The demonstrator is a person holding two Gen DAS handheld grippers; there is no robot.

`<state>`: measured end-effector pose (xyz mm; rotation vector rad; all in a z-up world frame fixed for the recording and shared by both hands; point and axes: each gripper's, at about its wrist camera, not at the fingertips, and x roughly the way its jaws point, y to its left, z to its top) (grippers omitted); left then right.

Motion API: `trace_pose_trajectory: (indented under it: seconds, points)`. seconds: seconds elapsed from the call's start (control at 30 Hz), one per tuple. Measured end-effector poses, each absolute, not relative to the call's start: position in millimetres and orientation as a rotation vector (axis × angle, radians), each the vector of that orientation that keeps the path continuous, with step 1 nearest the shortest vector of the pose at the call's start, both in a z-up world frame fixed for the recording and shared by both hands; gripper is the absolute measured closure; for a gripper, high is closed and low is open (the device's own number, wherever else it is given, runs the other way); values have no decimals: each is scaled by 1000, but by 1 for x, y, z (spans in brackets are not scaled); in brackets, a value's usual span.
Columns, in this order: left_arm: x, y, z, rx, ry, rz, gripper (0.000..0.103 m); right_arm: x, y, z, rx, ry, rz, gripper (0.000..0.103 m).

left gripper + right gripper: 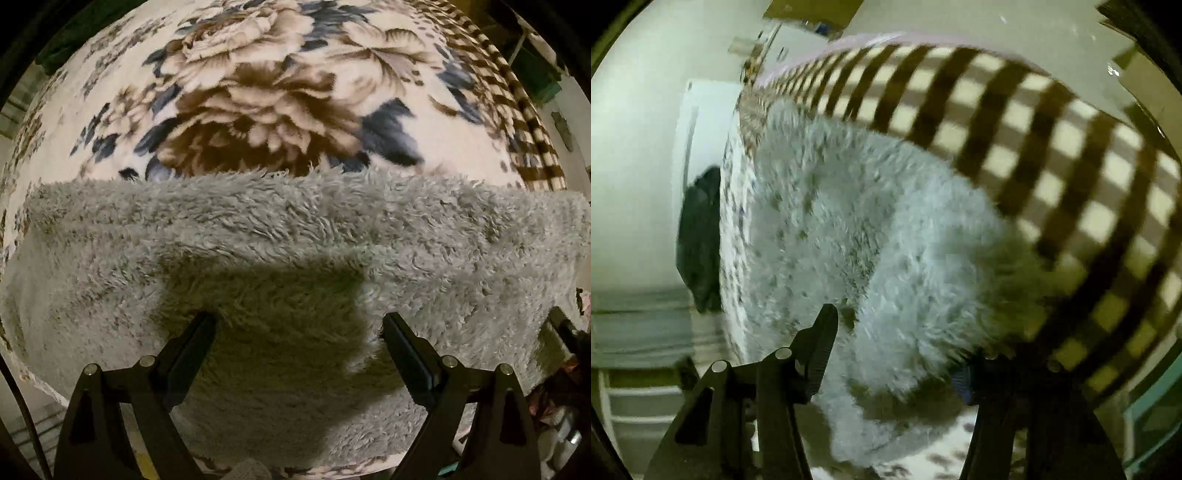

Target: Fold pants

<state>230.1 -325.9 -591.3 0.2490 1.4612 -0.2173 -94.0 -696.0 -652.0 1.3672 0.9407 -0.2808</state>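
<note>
Pants [295, 236] shaggy, grey, spread flat

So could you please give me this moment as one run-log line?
task: fold pants | left tool: open, over fluffy grey pants | right tool: open around a pants fold | surface: floral blanket

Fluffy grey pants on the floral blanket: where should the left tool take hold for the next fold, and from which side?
Probably the near edge of the pants, coming in low from the camera's side. The left tool already hangs open over that edge, and the pile lies flat on the floral blanket, so one finger would have to slide under the hem.
</note>
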Motion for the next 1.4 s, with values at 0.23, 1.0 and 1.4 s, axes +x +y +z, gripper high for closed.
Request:
trace_pose_trajectory:
  seconds: [0.23,1.0,1.4]
  points:
    - [236,-317,-612,221,1493,-236,7,-95,-690,-661,1501,711,-223,45]
    - [267,-171,-526,139,1372,-149,2,20,-482,-456,741,934,-235,83]
    - [272,15,-522,41,1346,60,1,82,-216,-503,253,1225,22,83]
